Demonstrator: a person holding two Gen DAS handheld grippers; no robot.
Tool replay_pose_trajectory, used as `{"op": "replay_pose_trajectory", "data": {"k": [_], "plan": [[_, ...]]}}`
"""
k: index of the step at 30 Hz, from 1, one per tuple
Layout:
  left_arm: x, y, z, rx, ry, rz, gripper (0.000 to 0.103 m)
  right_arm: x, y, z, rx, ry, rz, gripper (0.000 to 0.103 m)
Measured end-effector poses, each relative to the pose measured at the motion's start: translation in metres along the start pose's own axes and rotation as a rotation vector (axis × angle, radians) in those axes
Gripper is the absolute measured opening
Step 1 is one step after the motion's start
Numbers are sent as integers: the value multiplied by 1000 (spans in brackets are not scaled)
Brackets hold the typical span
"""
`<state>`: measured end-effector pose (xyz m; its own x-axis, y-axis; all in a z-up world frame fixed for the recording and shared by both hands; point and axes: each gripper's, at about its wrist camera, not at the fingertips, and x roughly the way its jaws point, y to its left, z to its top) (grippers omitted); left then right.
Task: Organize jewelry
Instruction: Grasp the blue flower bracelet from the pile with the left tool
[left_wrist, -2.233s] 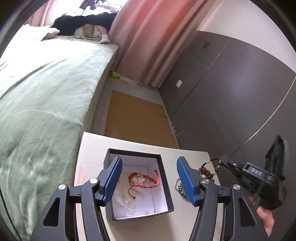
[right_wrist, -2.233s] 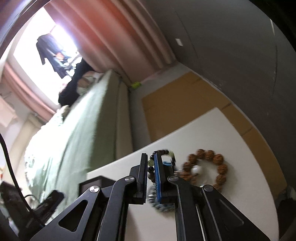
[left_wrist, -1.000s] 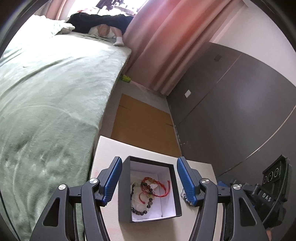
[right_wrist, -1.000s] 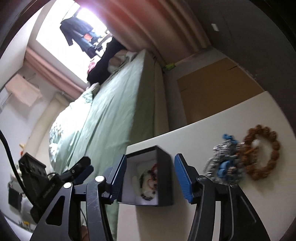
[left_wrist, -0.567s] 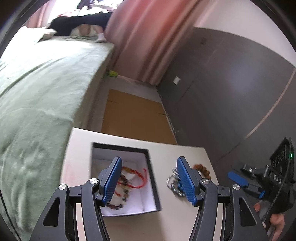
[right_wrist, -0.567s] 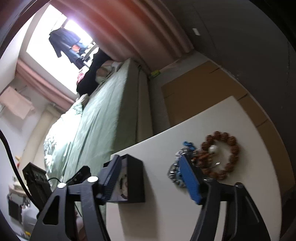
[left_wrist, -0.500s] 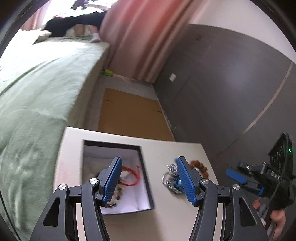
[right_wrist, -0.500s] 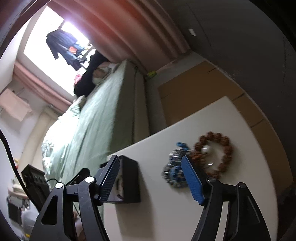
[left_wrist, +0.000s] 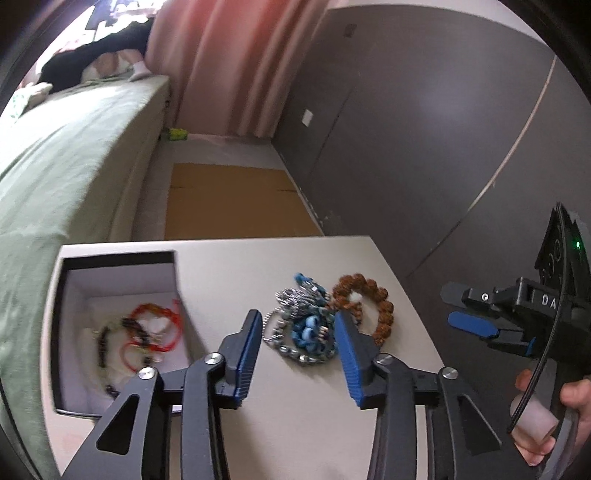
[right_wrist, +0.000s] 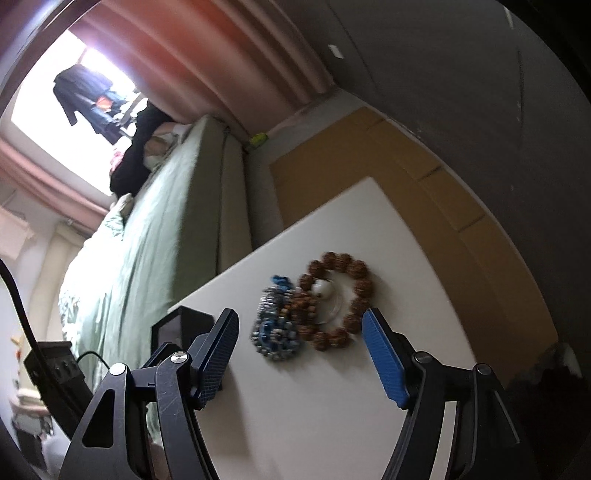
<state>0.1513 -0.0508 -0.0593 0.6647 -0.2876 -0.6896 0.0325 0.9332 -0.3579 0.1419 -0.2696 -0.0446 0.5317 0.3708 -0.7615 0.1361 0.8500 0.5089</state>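
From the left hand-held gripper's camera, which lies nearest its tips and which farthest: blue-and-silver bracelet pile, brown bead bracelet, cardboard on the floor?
From the left hand-held gripper:
1. Blue-and-silver bracelet pile, between its tips.
2. Brown bead bracelet, just beyond, to the right.
3. Cardboard, on the floor past the table.

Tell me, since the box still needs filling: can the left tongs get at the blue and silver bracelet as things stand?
Probably yes. The left tongs hang open just above the blue and silver bracelet with nothing between; their jaws have just been closing. The brown bead bracelet touches it and may drag along.
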Motion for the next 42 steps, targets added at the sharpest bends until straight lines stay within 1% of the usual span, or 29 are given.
{"op": "replay_pose_trajectory", "data": {"k": [5,8,9,10,16,20,22,24,26,27,31,36,42], "plan": [[21,-18,-4,48,30,5,36,-4,-18,2,42,11,-15,70],[36,-24,-6,65,54,20,35,-7,-28,4,69,14,-16,70],[40,-24,-7,64,66,24,31,-7,-32,4,82,17,-16,70],[44,-24,-8,62,77,28,30,-7,-35,5,90,18,-16,70],[65,-27,-14,82,111,74,29,-9,-48,6,119,18,-35,70],[76,-27,-18,94,142,104,29,-7,-51,6,117,29,-40,70],[76,-28,-19,110,132,115,29,-7,-50,6,114,32,-41,70],[74,-27,-19,102,123,104,22,-7,-50,6,115,31,-42,70],[72,-27,-20,103,117,90,10,-7,-49,6,114,29,-45,70],[70,-29,-20,108,112,87,8,-7,-49,6,113,28,-46,70],[56,-34,-17,122,81,61,7,-1,-45,5,101,40,-50,70],[35,-34,-11,115,62,31,7,8,-38,4,84,56,-64,70],[11,-26,-2,80,25,-7,7,17,-26,1,51,68,-76,70]]}}
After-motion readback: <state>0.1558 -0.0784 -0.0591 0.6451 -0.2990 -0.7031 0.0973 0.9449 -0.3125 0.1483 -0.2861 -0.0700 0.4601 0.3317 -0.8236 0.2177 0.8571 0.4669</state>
